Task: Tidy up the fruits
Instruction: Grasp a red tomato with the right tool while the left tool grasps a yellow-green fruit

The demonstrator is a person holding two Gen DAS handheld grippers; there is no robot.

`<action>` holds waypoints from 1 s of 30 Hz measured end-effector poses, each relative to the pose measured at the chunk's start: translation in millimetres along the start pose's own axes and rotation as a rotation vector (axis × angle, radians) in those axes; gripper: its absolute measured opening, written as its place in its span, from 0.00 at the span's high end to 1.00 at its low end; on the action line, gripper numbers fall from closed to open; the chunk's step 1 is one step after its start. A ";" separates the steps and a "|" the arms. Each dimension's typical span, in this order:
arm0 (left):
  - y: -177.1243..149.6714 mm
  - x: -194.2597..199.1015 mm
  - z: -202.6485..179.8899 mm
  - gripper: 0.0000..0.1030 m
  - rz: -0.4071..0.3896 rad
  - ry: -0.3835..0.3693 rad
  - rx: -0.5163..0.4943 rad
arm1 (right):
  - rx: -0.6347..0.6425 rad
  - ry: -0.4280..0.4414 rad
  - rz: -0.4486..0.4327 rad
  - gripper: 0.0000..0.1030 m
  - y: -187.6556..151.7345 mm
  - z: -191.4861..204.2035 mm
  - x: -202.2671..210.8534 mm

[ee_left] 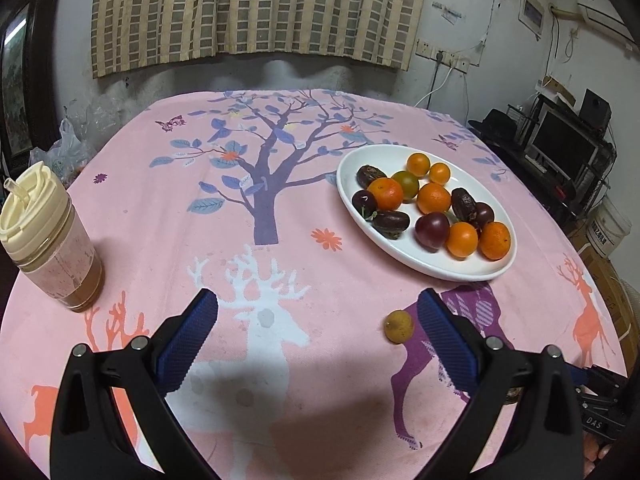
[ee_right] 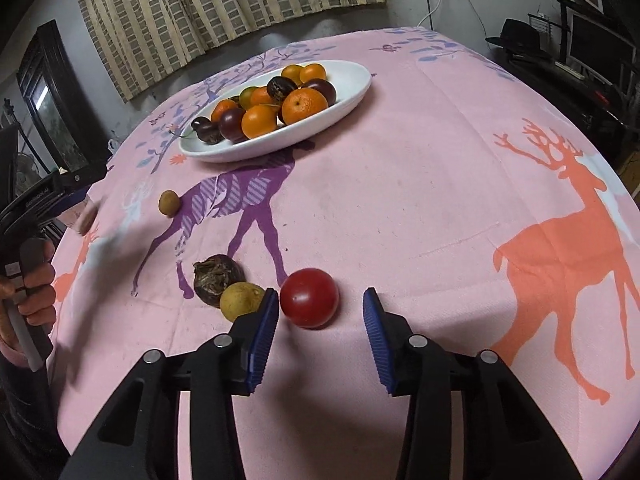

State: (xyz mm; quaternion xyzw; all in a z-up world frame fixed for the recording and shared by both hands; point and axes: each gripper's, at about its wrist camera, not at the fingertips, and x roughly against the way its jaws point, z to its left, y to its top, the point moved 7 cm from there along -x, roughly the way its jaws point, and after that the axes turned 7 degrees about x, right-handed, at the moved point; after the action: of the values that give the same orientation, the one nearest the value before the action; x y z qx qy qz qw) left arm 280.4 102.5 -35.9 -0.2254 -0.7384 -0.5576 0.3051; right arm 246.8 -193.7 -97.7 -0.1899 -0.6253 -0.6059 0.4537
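A white oval plate holds several oranges, dark plums and dates. My left gripper is open and empty above the cloth; a small yellow-brown fruit lies just inside its right finger. My right gripper is open, with a red round fruit on the cloth between its fingertips, near the left finger. A dark wrinkled fruit and a yellow-green fruit lie just left of that finger.
A lidded cup with a straw stands at the table's left edge. The round table has a pink deer-print cloth. The hand holding the left gripper shows at the left of the right wrist view. Shelves and a monitor stand at right.
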 end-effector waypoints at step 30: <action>-46.0 -61.7 -65.7 0.50 0.144 -0.197 -0.216 | -0.066 0.207 -0.292 0.71 105.2 24.9 12.1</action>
State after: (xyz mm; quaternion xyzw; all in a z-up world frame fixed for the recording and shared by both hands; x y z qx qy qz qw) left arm 306.5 27.1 -98.2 -0.3630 -0.6824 -0.5856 0.2442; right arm 315.0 -153.9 -22.8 -0.0484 -0.5759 -0.7019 0.4164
